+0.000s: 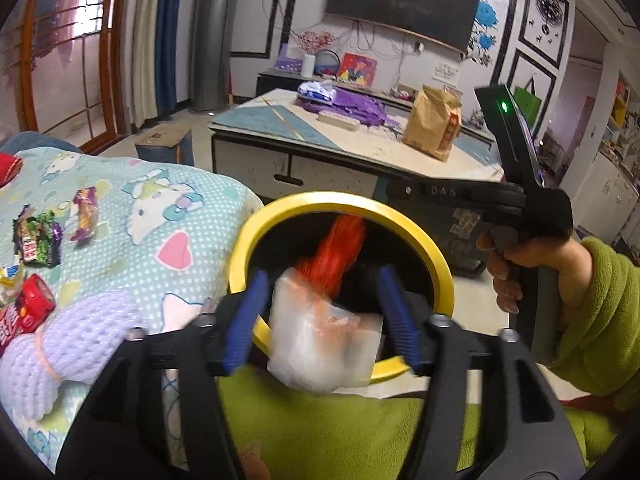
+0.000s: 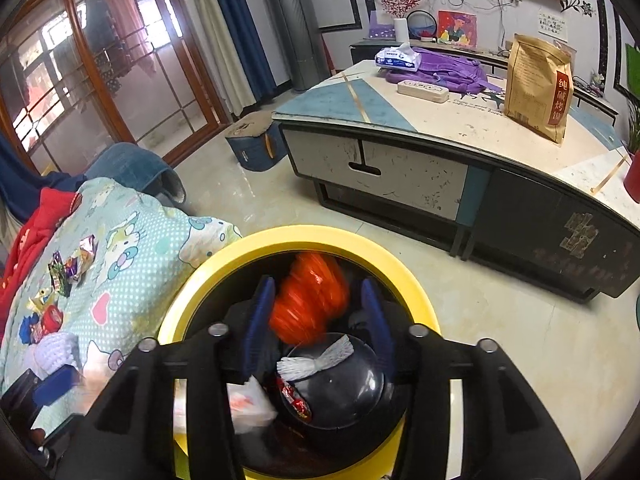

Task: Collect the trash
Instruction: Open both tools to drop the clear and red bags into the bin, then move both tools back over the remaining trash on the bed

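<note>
A yellow-rimmed black trash bin (image 1: pixel 436 258) (image 2: pixel 404 268) stands by the bed. My left gripper (image 1: pixel 320 304) is open over its mouth; a blurred white plastic wrapper (image 1: pixel 320 344) is between its blue fingers, apparently loose. My right gripper (image 2: pixel 316 316) is open above the bin, with a blurred red wrapper (image 2: pixel 308 300) (image 1: pixel 340 248) between its fingers, not pinched. In the bin lie a white wrapper (image 2: pixel 248 404), a white foam net (image 2: pixel 316 358) and a red candy wrapper (image 2: pixel 296 400). Several snack wrappers (image 1: pixel 40 236) (image 2: pixel 68 268) lie on the blanket.
The Hello Kitty blanket (image 1: pixel 160 208) covers the bed at left, with a lilac knit item (image 1: pixel 68 344) on it. A low table (image 2: pixel 460 140) with a brown paper bag (image 2: pixel 536 88) stands beyond the bin. A small stool (image 2: pixel 256 144) stands on the floor.
</note>
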`<state>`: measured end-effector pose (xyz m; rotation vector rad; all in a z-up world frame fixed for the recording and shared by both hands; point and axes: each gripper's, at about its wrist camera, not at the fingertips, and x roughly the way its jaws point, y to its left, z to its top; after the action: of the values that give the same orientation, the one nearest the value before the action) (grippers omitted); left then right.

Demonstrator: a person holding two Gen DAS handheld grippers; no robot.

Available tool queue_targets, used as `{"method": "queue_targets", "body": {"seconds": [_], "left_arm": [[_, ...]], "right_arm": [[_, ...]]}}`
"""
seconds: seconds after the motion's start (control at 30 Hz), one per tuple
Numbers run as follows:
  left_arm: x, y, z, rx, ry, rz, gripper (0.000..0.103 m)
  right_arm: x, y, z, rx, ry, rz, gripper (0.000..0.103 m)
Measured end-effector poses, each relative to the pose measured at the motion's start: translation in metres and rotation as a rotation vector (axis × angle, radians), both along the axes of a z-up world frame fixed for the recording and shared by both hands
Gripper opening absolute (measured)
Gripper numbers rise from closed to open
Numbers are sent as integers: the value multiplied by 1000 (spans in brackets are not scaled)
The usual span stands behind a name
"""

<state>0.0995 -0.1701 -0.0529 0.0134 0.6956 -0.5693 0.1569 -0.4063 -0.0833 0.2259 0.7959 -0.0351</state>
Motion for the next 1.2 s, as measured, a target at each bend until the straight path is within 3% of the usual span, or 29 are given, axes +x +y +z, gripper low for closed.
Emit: {"method": "queue_targets", "body": {"seconds": [0.13, 0.33, 0.87, 1.2], "left_arm": [[-2, 14, 10, -29, -32, 52, 78], [-7, 35, 23, -40, -90, 134, 91], [-15, 99, 49, -94, -175, 348, 92], [-21, 136, 56, -123, -209, 455, 92]], "right_arm": [[-3, 7, 6, 6, -29, 21, 52], [-13, 26, 23, 16, -103, 88, 57], [-43, 89, 58, 77, -257, 282, 66], [-56, 147, 59, 58, -249, 450, 70]]}}
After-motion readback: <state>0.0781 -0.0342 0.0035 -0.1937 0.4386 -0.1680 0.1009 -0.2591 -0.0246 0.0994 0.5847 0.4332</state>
